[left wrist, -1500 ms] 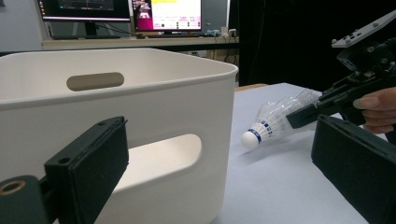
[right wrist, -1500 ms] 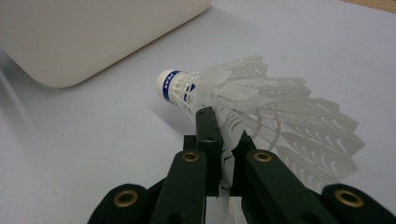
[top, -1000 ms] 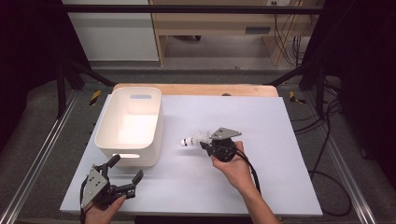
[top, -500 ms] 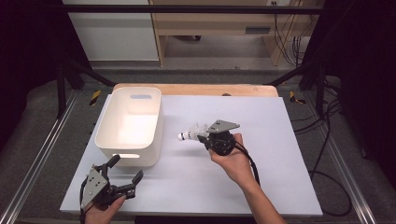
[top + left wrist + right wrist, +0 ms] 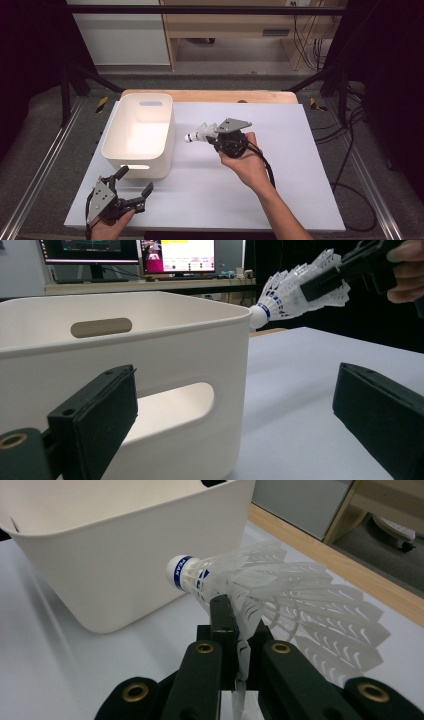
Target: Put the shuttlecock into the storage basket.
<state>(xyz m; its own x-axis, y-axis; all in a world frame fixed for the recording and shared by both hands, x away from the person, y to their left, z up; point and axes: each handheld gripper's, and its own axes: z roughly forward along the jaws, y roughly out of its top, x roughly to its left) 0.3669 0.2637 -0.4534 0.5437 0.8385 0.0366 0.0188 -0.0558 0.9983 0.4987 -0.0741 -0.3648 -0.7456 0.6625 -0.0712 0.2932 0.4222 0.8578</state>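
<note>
White feathers sit pinched in the right gripper (image 5: pixel 214 134), whose jaws are clamped on the skirt of a shuttlecock (image 5: pixel 198 134) near the centre of the high view. The shuttlecock is held above the white table (image 5: pixel 300 150), cork end pointing toward the left of the frame, just beside the right wall of the white bin (image 5: pixel 116 150) without touching it. In the right gripper view the skirt's edge is squeezed flat between the two black jaws at lower centre, and the cork (ringed by a blue band) points to the upper left, toward the bin's outer wall. The left gripper (image 5: pixel 132 183) rests at the lower left of the high view, in front of the bin's near wall, its jaws spread wide apart with nothing between them. In the left gripper view the shuttlecock (image 5: pixel 295 287) hangs at upper right, above and beyond the bin's (image 5: pixel 150 355) corner.
</note>
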